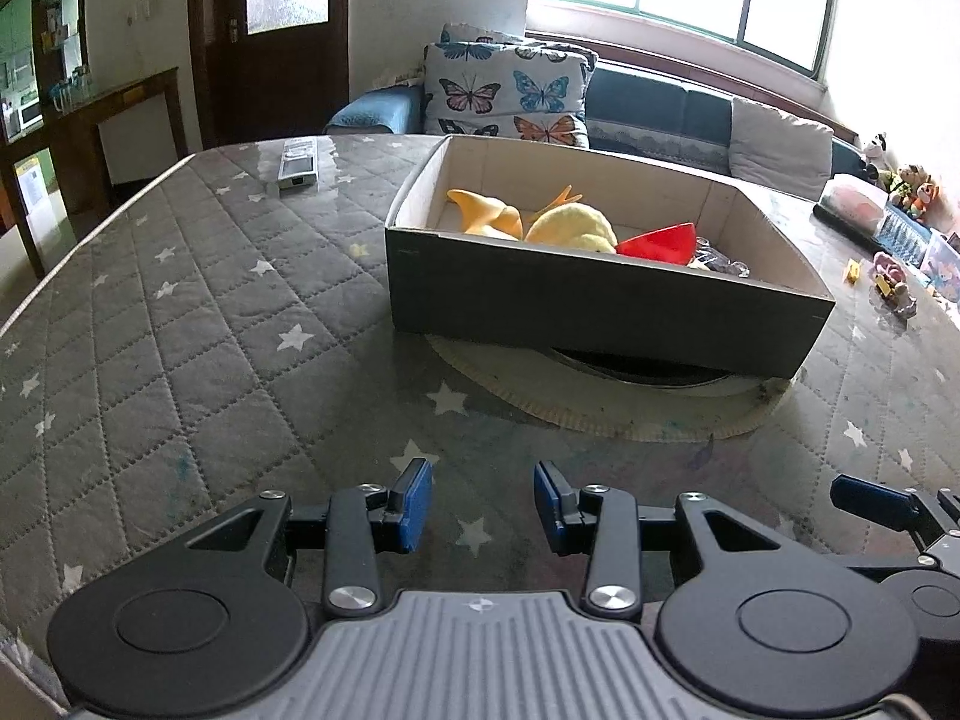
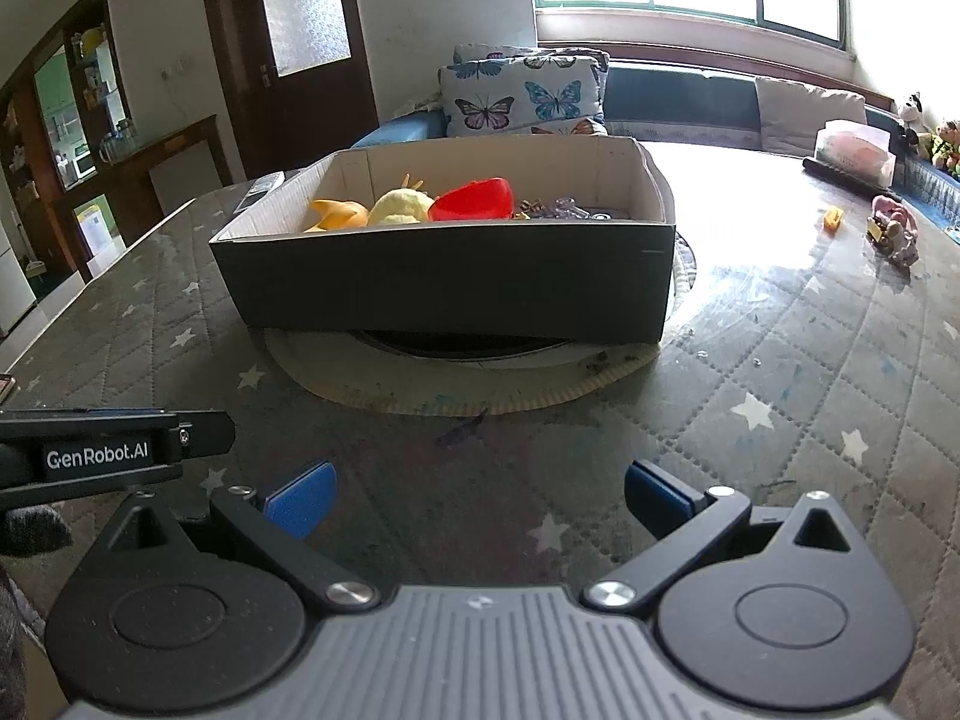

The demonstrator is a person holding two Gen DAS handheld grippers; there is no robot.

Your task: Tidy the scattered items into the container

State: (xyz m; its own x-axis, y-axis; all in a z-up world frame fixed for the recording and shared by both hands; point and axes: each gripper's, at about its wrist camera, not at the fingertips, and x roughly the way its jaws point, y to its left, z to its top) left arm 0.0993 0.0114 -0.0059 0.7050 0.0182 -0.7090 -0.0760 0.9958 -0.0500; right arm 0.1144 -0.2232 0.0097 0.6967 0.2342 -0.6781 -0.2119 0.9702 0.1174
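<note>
A dark cardboard box stands on a round mat in the middle of the quilted table. Inside it lie a yellow plush, an orange toy, a red bowl-like piece and some small clear bits. My left gripper hovers low over the table in front of the box, open and empty. My right gripper sits beside it, jaws wide open, nothing between them.
A remote lies at the table's far left. Small toys and a yellow piece lie at the far right, near a plastic case. A sofa with butterfly cushions stands behind the table.
</note>
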